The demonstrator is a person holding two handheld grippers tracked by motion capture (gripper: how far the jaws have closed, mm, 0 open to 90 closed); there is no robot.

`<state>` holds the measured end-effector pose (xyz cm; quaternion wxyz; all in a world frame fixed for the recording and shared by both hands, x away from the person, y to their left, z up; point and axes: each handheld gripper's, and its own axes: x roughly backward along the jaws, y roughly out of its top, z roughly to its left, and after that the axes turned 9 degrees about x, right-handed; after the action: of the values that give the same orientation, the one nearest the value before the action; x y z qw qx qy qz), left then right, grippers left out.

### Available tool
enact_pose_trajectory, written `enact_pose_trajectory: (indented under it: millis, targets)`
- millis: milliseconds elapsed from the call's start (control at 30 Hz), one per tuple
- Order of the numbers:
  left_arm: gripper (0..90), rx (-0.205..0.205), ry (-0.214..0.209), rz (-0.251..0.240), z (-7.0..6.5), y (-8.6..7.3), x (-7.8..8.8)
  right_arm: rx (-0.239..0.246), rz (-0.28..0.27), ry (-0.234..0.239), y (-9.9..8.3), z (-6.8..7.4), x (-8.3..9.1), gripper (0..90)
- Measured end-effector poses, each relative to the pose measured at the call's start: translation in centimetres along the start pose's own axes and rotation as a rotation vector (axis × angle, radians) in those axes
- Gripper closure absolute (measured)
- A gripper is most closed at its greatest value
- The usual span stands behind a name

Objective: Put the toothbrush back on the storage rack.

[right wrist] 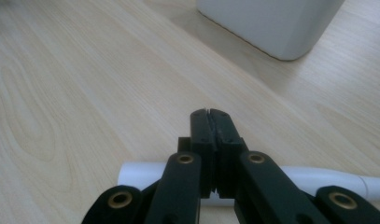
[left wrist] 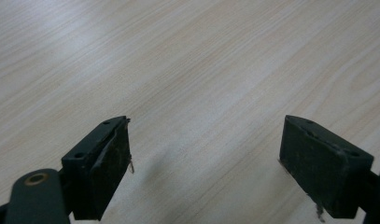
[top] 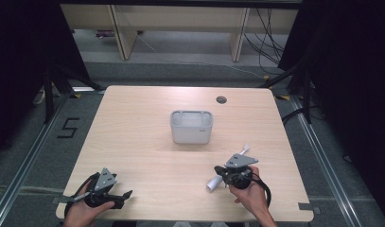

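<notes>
A white tube [top: 212,182] lies slanted on the wooden table near its front right, and its thin far end [top: 245,149] points to the back right. My right gripper [top: 219,169] hovers just over the middle of the tube and hides that part. In the right gripper view its jaws [right wrist: 209,114] are pressed together, the tube [right wrist: 141,172] runs crosswise under them, and I see nothing gripped between them. My left gripper [top: 125,198] rests at the front left with its jaws wide apart over bare wood [left wrist: 206,140]. A pale grey bin [top: 191,126] stands mid-table.
The bin [right wrist: 271,23] is close ahead and to the right of my right gripper. A round cable hole [top: 221,100] sits near the table's back edge. Wooden furniture legs and cables are on the floor beyond the table [top: 133,132].
</notes>
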<state>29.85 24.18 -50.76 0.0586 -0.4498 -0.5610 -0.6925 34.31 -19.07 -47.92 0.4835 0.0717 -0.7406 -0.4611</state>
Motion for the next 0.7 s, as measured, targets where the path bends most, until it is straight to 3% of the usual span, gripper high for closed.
enact_pose_trajectory:
  millis: [33, 100, 167, 267, 300, 367, 533, 567, 700]
  targets:
    - [15.8, -0.013, -0.001, 0.015, 0.1, 0.0, 0.1, 0.027, -0.003, 0.007, 0.1, 0.0, -0.3, 89.4]
    - [15.8, -0.023, 0.003, 0.023, 0.2, 0.0, 0.1, 0.01, 0.006, 0.014, 0.2, 0.1, -0.4, 89.4]
    - [15.8, -0.007, 0.001, 0.011, 0.1, 0.0, 0.0, 0.028, 0.003, 0.015, 0.4, 0.1, -0.7, 89.4]
    - [15.8, -0.021, -0.004, 0.019, 0.1, 0.0, 0.1, 0.028, 0.009, 0.03, 0.5, 0.3, -1.0, 89.6]
    - [15.8, 0.002, 0.001, -0.002, 0.0, 0.0, 0.0, 0.044, 0.009, 0.04, 0.5, 0.3, -1.2, 89.6]
    - [15.8, -0.021, -0.003, 0.02, 0.1, 0.0, 0.1, 0.049, 0.012, 0.035, 0.6, 0.5, -1.4, 89.7]
    - [15.8, -0.018, -0.002, 0.018, 0.1, 0.0, 0.1, 0.054, 0.031, 0.067, 0.7, 0.7, -1.8, 89.8]
    - [15.8, 0.004, -0.002, -0.002, 0.0, 0.0, -0.1, 0.057, 0.034, 0.056, 0.6, 0.8, -1.9, 89.9]
    - [15.8, -0.017, 0.0, 0.018, 0.1, 0.0, 0.0, 0.071, 0.04, 0.06, 0.5, 0.9, -2.0, 90.0]
